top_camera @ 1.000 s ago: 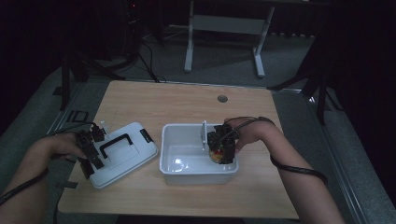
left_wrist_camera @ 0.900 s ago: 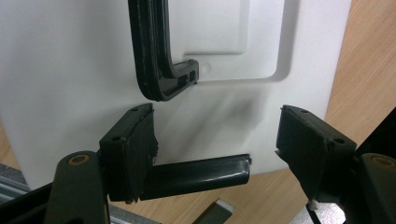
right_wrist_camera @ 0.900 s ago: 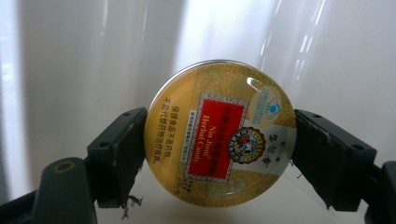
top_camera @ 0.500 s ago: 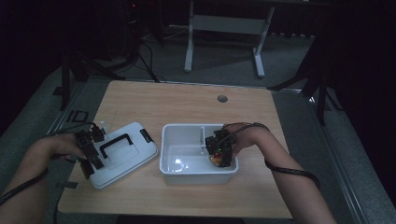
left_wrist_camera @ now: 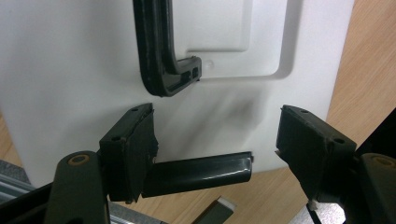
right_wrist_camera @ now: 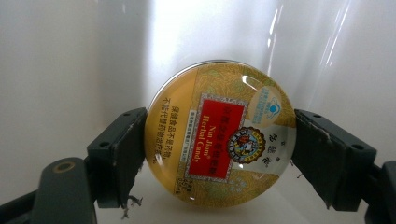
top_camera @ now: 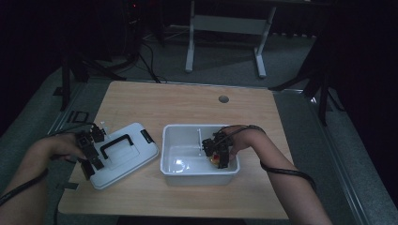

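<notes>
- While reaching down into the white rectangular plastic box [top_camera: 197, 169], clamping the right claw [top_camera: 217, 157] shut on the round yellow metal tin of herbal candy [right_wrist_camera: 219, 133], with a pad pressing on each side of its rim.
- Holding that tin [top_camera: 215, 161] low in the right end of the box, near the floor and close to the near wall; not possible to tell from the right gripper view whether touching the bottom or hanging just above it.
- Keeping the left claw [top_camera: 96, 149] open over the white flat plastic lid [top_camera: 136, 161], lying on the wooden table [top_camera: 187, 103] just left of the box and apart from it.
- Straddling the lid's near edge in the left gripper view [left_wrist_camera: 215, 140], with a small black latch [left_wrist_camera: 201, 173] lying between the jaws against one pad only, the other pad standing well clear; gripping nothing.
- Pointing toward the black curved carrying handle [left_wrist_camera: 156, 51], lying flat on top of the lid [left_wrist_camera: 70, 70], untouched.
- Judging progress as about midway: box already open, lid off, tin already inside the walls.
- Remaining, most likely: letting go of the tin on the box floor, lifting the right claw out, then closing the left claw on the lid and setting it back on the box.
</notes>
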A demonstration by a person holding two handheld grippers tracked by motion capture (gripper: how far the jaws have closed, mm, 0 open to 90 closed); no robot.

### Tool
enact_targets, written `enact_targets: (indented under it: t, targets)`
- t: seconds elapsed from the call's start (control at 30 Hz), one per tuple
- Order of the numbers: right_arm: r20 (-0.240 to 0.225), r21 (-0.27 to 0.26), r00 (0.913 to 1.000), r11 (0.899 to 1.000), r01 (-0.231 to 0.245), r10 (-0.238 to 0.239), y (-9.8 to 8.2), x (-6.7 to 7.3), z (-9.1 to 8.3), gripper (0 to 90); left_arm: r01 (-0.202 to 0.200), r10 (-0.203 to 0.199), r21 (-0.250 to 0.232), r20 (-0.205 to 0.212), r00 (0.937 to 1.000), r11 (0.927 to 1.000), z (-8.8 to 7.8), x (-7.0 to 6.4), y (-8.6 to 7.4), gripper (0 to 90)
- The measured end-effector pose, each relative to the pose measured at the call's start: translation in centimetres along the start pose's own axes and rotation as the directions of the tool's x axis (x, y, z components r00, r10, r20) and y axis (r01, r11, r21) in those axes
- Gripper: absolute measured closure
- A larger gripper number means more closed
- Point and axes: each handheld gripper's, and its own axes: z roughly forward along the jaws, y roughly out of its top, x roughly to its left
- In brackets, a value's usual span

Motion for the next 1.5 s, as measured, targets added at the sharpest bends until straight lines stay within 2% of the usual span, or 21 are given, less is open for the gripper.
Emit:
enact_targets:
  t: [0.1,0.4,0.7,0.87,1.03,1.2,1.27,1.33,1.43,1.5]
  targets:
    - [0.001,0.011,0.9998,1.000,-0.019,0.019,0.1,-0.2,0.4,20.7,0.002,-0.002,-0.004,0.001,1.0000,1.0000,-0.1,0.0,0.0,27.7]
    - [-0.016,0.038,0.9996,0.999,-0.023,0.024,0.6,-0.2,1.6,20.7,-0.003,0.003,-0.005,0.001,1.0000,1.0000,-0.1,-0.1,0.1,27.7]
    - [-0.036,0.042,0.9978,0.998,-0.054,0.056,0.5,-0.5,1.6,19.6,-0.005,0.005,-0.001,-0.001,1.0000,1.0000,0.0,-0.1,0.2,27.7]
    - [-0.028,0.035,0.9980,0.998,-0.055,0.056,0.3,-0.5,1.4,17.2,-0.004,0.004,-0.004,-0.003,1.0000,1.0000,-0.2,-0.1,0.2,27.7]
    - [-0.011,0.004,0.9972,0.997,-0.075,0.075,0.3,-0.5,0.3,14.3,-0.003,0.003,0.000,-0.007,1.0000,1.0000,-0.3,-0.1,0.2,27.7]
    - [0.011,-0.026,0.9972,0.997,-0.074,0.074,-0.1,-0.6,-1.3,11.0,-0.002,0.002,-0.004,-0.011,0.9999,1.0000,-0.4,-0.1,0.2,27.7]
    - [0.021,-0.051,0.9970,0.996,-0.074,0.075,-0.3,-0.6,-2.2,11.0,-0.001,0.001,-0.005,-0.012,0.9999,1.0000,-0.4,-0.1,0.1,27.7]
    - [0.020,-0.090,0.9953,0.992,-0.093,0.095,-0.7,-0.5,-3.4,11.0,0.003,-0.003,-0.009,-0.015,0.9999,1.0000,-0.4,-0.2,0.1,27.7]
    - [0.039,-0.144,0.9940,0.985,-0.095,0.102,-1.4,-0.2,-5.2,11.0,0.003,-0.003,-0.010,-0.021,0.9998,0.9999,-0.5,-0.2,0.0,27.7]
    - [0.060,-0.158,0.9923,0.983,-0.098,0.108,-2.2,0.1,-6.3,11.1,0.003,-0.003,-0.014,-0.021,0.9998,0.9999,-0.6,-0.2,-0.1,27.7]
